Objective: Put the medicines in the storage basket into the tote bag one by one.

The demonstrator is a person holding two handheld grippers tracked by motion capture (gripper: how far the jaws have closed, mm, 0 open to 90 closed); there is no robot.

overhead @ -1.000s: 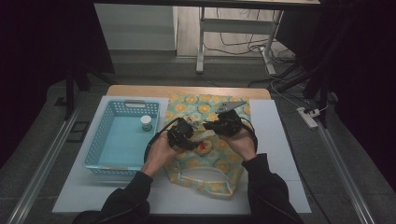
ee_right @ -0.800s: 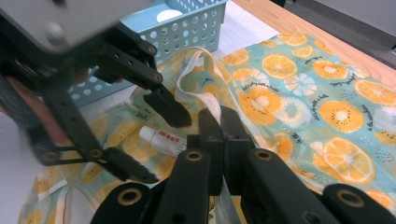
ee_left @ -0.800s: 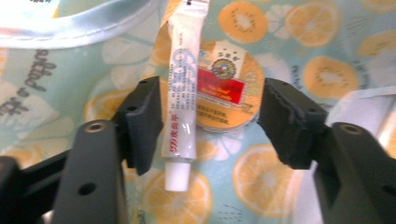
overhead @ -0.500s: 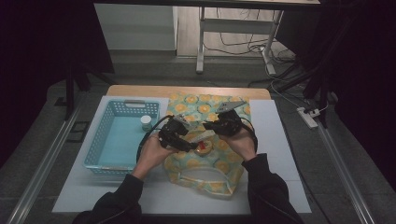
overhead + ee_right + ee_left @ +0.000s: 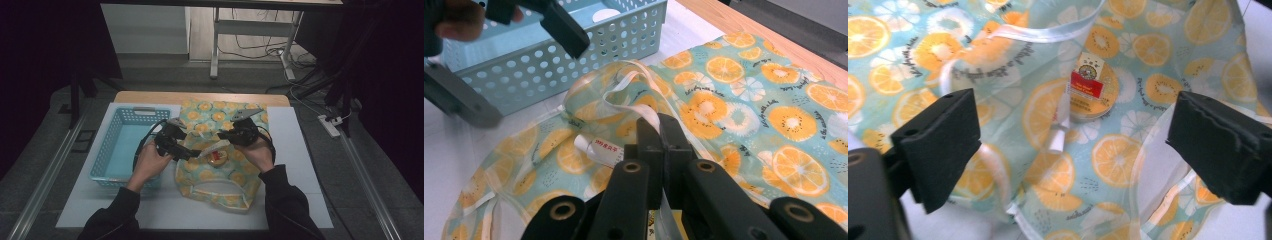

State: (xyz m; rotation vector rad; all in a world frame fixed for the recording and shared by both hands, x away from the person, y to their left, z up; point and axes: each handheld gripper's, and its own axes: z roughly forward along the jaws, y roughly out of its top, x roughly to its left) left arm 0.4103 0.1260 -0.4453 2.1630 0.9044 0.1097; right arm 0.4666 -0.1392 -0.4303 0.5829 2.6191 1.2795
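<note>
Leftward toward the basket (image 5: 120, 145) drifts the left gripper (image 5: 187, 155), jaws just opened empty, while the right gripper (image 5: 225, 136) pinches the bag (image 5: 225, 170) mouth.

Thin printed bag, plastic basket, matt black jaw pads.

The bag (image 5: 1108, 165), below and between the left gripper's (image 5: 1073, 150) spread jaws, is thin, half-sheer, slightly shiny film printed with orange slices, edged in smooth white ribbon. A round tin (image 5: 1093, 87) beyond those jaws has a glossy paper label. The jaw pads (image 5: 940, 145) look like matt black foam, a little rough. The right gripper's (image 5: 658, 131) closed jaws pinch the ribbon; a smooth white tube (image 5: 600, 148) lies just left of them. The basket (image 5: 569, 60) is perforated, smooth blue plastic. The table edge (image 5: 200, 96) is bare wood.
</note>
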